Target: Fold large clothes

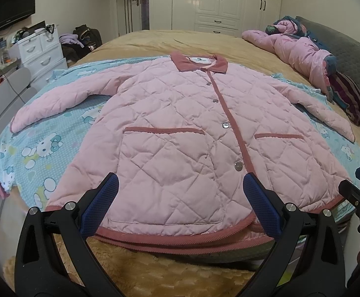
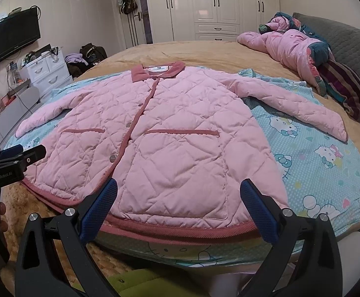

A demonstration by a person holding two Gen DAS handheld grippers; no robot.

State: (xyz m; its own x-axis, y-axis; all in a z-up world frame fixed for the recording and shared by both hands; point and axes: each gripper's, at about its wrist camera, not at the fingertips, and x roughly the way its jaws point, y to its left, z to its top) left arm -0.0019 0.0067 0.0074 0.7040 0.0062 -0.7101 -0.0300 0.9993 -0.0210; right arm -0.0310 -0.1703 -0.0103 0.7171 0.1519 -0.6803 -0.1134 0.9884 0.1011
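Tongs first: the left tongs point(image 1: 180, 203) are hanging spread wide at the bottom of the left wrist view, gripping nothing, their blue pads point(image 1: 107, 198) hovering over the lower hem point(image 1: 180, 238) of the quilted pink jacket point(image 1: 180, 123). The right tongs point(image 2: 178, 206) are likewise gaping wide and empty at the bottom of the right wrist view, framing the hem point(image 2: 180, 227) below the right-hand patch pocket point(image 2: 177, 173).

The jacket is lying face up and buttoned, spread flat across the middle of both frames on a Hello Kitty sheet point(image 1: 44, 146) that is covering part of the bed point(image 1: 180, 39). Its collar point(image 1: 199, 61) is pointing toward the white wardrobe point(image 1: 219, 2) at the top of the frame, and the sleeves point(image 1: 56, 101) are reaching out toward the left and right edges.

Padded and soft, the jacket is likely light but bulky, springing back from creases instead of holding them. The corded hem corners and the sleeve cuff point(image 2: 338, 130) are looking like the firmest places to pinch; a bite into the puffy quilting alone may slip.

A crumpled pink garment point(image 2: 286, 49) is sitting in the upper right.
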